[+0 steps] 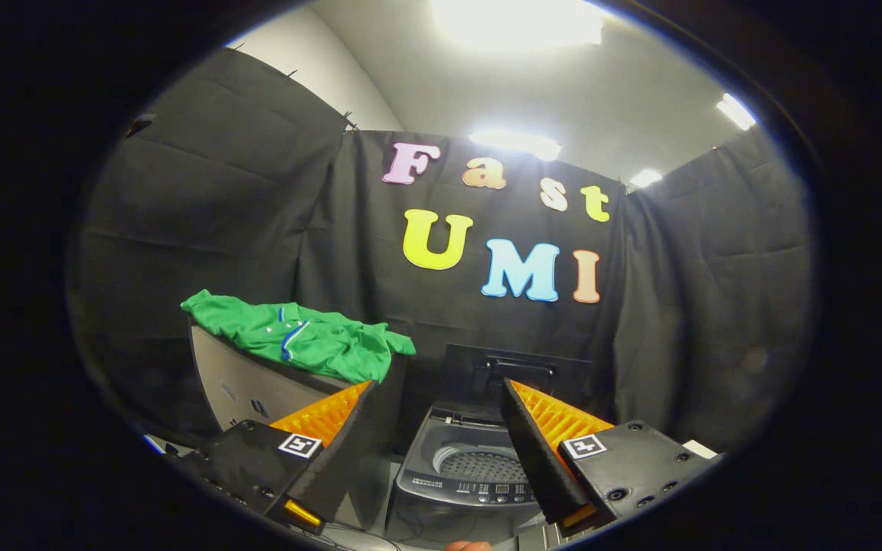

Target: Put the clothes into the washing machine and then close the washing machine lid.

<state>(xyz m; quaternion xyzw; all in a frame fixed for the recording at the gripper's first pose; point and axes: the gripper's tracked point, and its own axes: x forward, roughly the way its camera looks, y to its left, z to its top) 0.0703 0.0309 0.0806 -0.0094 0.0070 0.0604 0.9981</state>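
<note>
A green garment with blue trim [299, 340] lies crumpled on top of a grey cabinet [242, 390], beyond and to the left of my left finger. A small grey top-loading washing machine [460, 478] stands between and below my fingers, its drum [483, 465] exposed. Its lid [517, 375] is raised upright against the black cloth wall behind it. My gripper [439, 386] is open, well above the machine, with nothing between its fingers.
Black cloth walls close the booth on the left, back and right. A fingertip [468, 546] peeks in just below the washing machine's front. A small white object [700, 448] sits past the right finger.
</note>
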